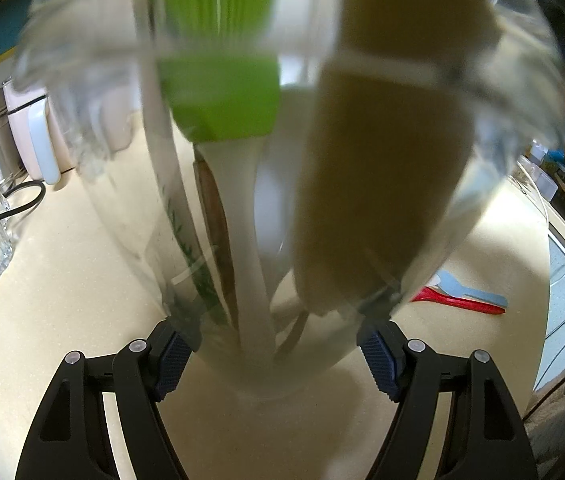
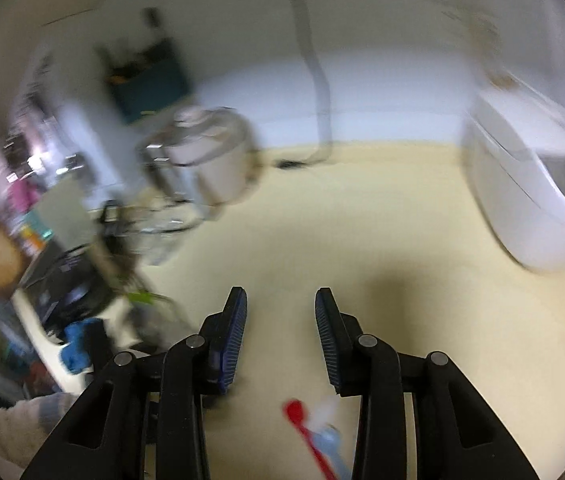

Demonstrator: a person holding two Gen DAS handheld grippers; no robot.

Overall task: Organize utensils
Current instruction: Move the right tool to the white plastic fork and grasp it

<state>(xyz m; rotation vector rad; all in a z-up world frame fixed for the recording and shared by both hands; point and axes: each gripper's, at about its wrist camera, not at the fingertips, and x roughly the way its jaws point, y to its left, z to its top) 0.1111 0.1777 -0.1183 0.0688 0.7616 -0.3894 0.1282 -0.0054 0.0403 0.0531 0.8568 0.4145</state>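
- Left claw (image 1: 278, 356) was clamped on the jar (image 1: 282, 200), frame centre, utensils inside.
- Right claw (image 2: 281, 340) was opening, empty, above the spatulas (image 2: 314, 436) at lower centre.
- Judged next: one spatula to be gripped and jarred.

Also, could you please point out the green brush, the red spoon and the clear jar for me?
Green brush (image 1: 218, 92): left wrist view, on its green head inside the jar.
Red spoon (image 2: 293, 407): right wrist view, on its red bowl end.
Clear jar (image 1: 130, 216): left wrist view, on its glass wall, left side.
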